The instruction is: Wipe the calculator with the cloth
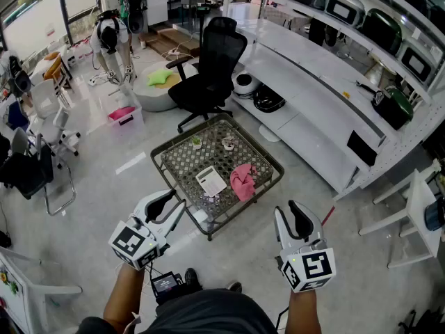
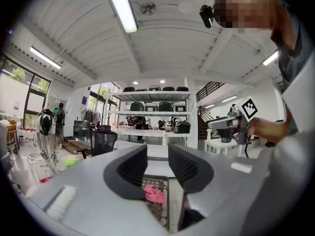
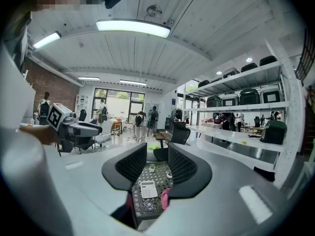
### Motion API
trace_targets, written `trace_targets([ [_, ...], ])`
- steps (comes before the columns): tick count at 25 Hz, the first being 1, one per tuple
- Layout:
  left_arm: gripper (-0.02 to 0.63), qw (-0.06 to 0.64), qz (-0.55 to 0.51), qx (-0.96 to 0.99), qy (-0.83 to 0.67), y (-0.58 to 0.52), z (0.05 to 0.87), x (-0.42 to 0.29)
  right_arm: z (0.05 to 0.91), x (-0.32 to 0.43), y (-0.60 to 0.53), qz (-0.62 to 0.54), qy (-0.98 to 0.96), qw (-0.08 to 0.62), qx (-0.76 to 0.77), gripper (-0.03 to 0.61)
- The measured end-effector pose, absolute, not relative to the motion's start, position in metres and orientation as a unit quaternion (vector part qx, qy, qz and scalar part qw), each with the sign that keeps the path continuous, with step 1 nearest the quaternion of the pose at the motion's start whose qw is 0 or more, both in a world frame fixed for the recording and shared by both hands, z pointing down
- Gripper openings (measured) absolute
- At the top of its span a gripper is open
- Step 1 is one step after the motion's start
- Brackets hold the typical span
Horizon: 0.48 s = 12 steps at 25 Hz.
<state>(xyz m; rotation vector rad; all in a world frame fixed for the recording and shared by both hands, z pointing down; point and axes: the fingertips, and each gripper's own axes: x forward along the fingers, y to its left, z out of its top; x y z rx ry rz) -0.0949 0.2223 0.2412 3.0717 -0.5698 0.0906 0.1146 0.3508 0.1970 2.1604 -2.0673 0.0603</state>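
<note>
Seen from my remote station: both hand-held grippers hover short of a low, lattice-topped glass table (image 1: 254, 145) in a bright workshop, roughly level and well apart from each other. The left gripper (image 1: 170, 208) has its jaws apart w/ nothing between the pads; its own view looks through the gap at the far end of the table. The right gripper (image 1: 293, 218) is likewise parted and empty, the table framed between its jaws in the right gripper view. Neither touches anything on the table.

The calculator (image 1: 211, 181), white, lies flat on the table's near half, left of centre from the head view. The pink cloth (image 1: 243, 181) sits crumpled just beside it to the right; whether they touch I can't tell. Two small pots (image 1: 197, 142) stand on the far half, apart from both.

Beyond the table: a black office chair (image 1: 208, 68), a long white shelving unit (image 1: 327, 82) w/ dark appliances along the right, and two people (image 1: 111, 37) standing in the bkgd near the windows.
</note>
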Motion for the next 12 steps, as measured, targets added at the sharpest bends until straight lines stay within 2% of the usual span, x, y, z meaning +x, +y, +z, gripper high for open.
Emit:
trace_targets([
  [12,0.143,0.011,0.031,0.984,-0.174,0.205,0.244,-0.106,0.201,0.103,0.334,0.026,-0.684,0.080,0.725,0.132],
])
